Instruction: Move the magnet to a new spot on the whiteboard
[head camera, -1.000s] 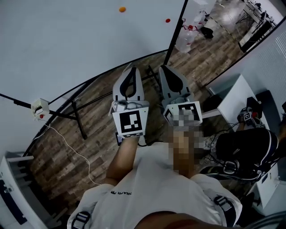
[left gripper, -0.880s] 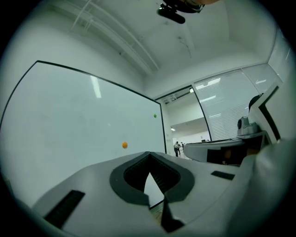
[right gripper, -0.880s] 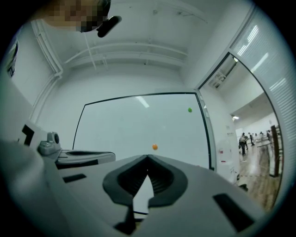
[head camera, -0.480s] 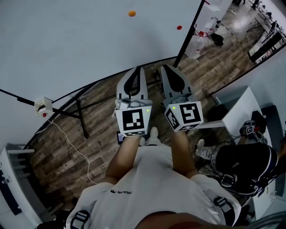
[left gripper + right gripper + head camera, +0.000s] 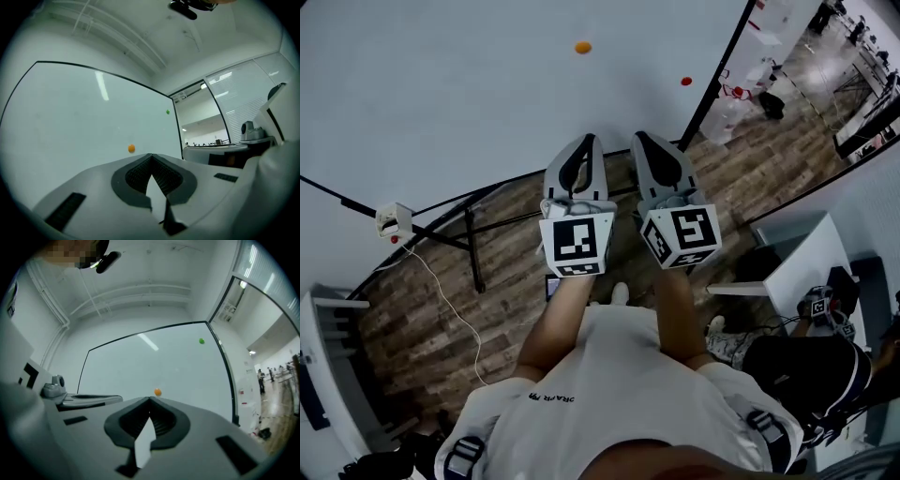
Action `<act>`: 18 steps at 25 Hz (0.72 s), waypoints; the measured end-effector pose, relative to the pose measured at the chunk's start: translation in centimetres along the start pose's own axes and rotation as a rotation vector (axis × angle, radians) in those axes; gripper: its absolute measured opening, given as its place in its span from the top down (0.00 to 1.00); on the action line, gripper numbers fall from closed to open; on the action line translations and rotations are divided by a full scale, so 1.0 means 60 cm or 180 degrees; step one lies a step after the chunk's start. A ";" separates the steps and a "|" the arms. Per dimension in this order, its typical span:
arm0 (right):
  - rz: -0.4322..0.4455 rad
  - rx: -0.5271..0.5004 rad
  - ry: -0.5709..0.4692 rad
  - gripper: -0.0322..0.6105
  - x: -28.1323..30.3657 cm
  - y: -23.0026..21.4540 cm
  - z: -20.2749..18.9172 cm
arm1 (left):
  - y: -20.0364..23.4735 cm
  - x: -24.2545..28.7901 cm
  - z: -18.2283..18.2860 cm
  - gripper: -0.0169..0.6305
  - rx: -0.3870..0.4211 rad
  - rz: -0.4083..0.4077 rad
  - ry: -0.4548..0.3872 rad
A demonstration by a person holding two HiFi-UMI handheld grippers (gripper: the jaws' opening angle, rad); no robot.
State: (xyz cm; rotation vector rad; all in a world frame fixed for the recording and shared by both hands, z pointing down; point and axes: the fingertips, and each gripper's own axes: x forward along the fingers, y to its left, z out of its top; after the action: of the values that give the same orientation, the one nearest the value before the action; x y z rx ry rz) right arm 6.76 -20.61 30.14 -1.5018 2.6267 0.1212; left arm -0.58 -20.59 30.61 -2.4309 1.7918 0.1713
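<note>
Head view looks steeply down past a white shirt and two bare forearms to the grippers, which are held side by side and point toward the whiteboard (image 5: 441, 103). The left gripper (image 5: 589, 141) and the right gripper (image 5: 639, 139) lie just beside each other, and neither touches the board. The orange magnet (image 5: 582, 47) sticks to the board's white face, well apart from both sets of tips. A second small magnet (image 5: 686, 82), which looks red here, sits near the board's black right edge. Below the board is a wooden floor (image 5: 422, 309), and a small white box (image 5: 394, 223) with a thin cable hangs on the stand at left.

Left gripper view shows that gripper's jaws pressed together at the tips with nothing between them. The orange magnet (image 5: 131, 148) appears just above and left of the tips, on the board beyond them, and the second magnet (image 5: 167, 111), greenish in this view, is higher up by the frame.

Right gripper view shows the same pressed-together, empty jaws. The orange magnet (image 5: 158, 392) sits just above the tips, and the second magnet (image 5: 201, 341) is up to the right.
</note>
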 end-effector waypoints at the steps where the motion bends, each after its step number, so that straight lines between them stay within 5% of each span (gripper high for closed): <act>1: 0.0015 -0.0004 -0.0005 0.93 0.005 -0.004 0.000 | -0.001 0.006 0.000 0.97 0.0017 0.0013 -0.0001; 18: 0.0187 0.0054 0.0047 0.93 0.058 -0.014 -0.023 | 0.024 0.038 -0.016 0.97 0.0151 0.0219 0.0062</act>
State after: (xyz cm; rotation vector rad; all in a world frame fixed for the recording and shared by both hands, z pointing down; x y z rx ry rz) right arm 5.69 -24.17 31.04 -1.4262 2.6774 0.0928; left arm -1.29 -23.33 31.18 -2.3487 1.8669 0.1102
